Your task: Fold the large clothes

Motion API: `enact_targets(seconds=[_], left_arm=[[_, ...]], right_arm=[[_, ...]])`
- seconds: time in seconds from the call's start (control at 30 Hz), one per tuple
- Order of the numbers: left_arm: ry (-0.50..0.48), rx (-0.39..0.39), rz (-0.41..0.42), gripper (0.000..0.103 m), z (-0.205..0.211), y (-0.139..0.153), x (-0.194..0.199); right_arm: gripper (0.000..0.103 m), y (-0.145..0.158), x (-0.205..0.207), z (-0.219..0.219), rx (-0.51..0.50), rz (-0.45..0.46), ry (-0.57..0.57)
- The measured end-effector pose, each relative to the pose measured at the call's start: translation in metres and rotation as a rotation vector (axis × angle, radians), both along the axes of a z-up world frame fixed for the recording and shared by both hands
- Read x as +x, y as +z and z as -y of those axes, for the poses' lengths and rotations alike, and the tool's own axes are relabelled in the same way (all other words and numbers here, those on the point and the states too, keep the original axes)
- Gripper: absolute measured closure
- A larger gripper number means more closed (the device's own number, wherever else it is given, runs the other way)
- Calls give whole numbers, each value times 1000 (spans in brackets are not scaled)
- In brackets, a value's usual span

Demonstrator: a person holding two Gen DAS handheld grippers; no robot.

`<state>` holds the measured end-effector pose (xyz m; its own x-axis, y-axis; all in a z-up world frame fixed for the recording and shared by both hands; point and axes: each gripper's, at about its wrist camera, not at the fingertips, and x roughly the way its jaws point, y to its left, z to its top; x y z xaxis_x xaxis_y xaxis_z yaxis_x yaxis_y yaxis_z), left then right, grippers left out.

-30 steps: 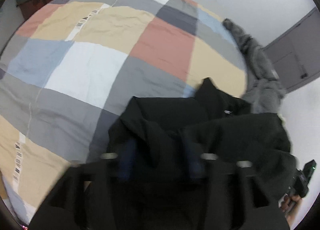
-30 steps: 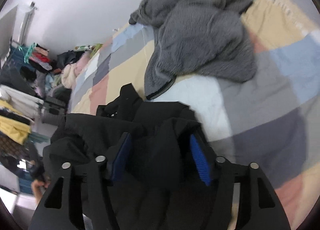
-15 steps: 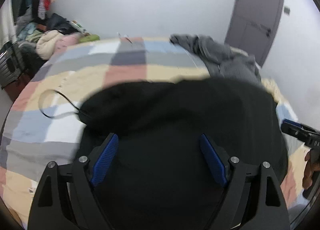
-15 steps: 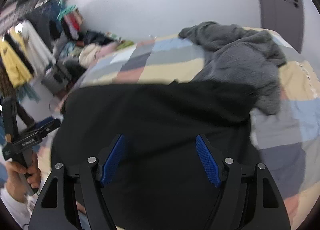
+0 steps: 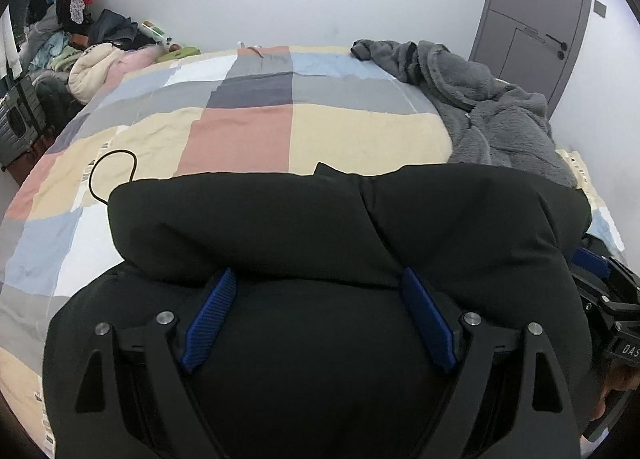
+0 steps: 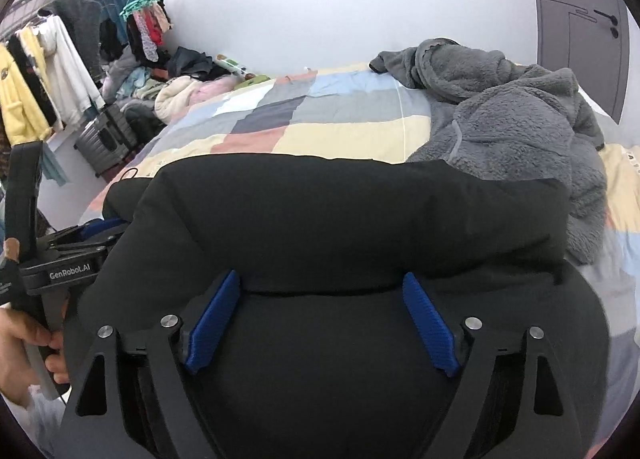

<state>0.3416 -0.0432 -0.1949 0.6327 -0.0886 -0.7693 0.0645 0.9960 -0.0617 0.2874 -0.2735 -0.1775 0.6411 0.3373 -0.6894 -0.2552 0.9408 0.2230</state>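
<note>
Black garment (image 5: 328,219): smooth, matte, bulky, lying on the near part of the bed (image 5: 240,131), its far portion doubled over in a thick rounded roll across its width. Left gripper (image 5: 316,299): blue ribbed fingers (image 5: 208,319) spread wide, the tips tucked under the roll's near edge, black cloth filling the gap between them; no pinch on the cloth is visible. Right gripper (image 6: 320,299): fingers (image 6: 428,323) likewise wide apart at the same fold, cloth between them, nothing clamped. Each gripper shows at the garment's side in the other's view. Beyond the garment: patchwork bed cover in cream, salmon, grey, pale blue and white squares, lightly creased, bare up to the far wall. Right of the garment, touching its far corner: grey fleece garment (image 5: 480,99), shaggy, heaped along the bed's edge. Left of the garment: thin black cable (image 5: 116,167) looped on the cover. Past the bed's left edge: piled clothes (image 6: 176,87), grey suitcase (image 6: 104,139), hanging rail of clothes (image 6: 52,59). Behind the fleece: grey door (image 5: 536,19).
</note>
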Motion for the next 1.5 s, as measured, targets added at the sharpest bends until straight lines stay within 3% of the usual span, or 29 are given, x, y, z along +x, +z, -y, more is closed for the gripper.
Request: enact_targets(seconds=[0.2, 0.37, 0.53, 0.7, 0.77, 0.87, 0.97, 1.07, 1.13, 1.17, 1.23, 1.27, 1.3, 1.33, 1.4, 1.5], left_arm=[[0, 31, -12, 17, 1, -2, 1], [-18, 21, 93, 17, -23, 21, -40], [63, -100, 147, 16, -87, 30, -67], [167, -215, 139, 4, -148, 25, -81], [207, -248, 112, 0, -167, 20, -77], [225, -346, 44, 0, -187, 3, -67], [195, -444, -27, 0, -191, -18, -56], [187, -541, -96, 2, -191, -37, -44], [169, -597, -107, 8, -190, -42, -42], [151, -617, -105, 16, -187, -42, -40], [112, -629, -87, 28, -178, -38, -40], [99, -607, -75, 37, -173, -36, -40], [95, -573, -65, 52, -168, -33, -40], [98, -550, -59, 60, -167, -31, -40], [99, -533, -36, 80, -165, -25, -41], [108, -498, 31, 94, -164, -9, -45]], right_arm=[[18, 0, 2, 2, 9, -3, 9], [19, 17, -24, 37, 79, 37, -16], [18, 28, -42, 86, 84, 45, -87], [14, 12, -38, 135, 154, -20, -168], [12, 3, -33, 146, 194, -54, -185], [0, -14, -25, 163, 235, -102, -249], [0, -36, -14, 179, 304, -180, -286], [0, -56, -8, 183, 435, -261, -243], [1, -56, -7, 171, 452, -253, -187], [4, -53, -8, 163, 433, -235, -157], [21, -42, -8, 144, 371, -199, -106], [35, -37, -9, 137, 357, -182, -91], [51, -32, -10, 130, 340, -159, -81], [59, -25, -12, 123, 296, -131, -77], [86, -13, -11, 110, 182, -84, -77], [94, 9, -10, 105, 156, -3, -101]])
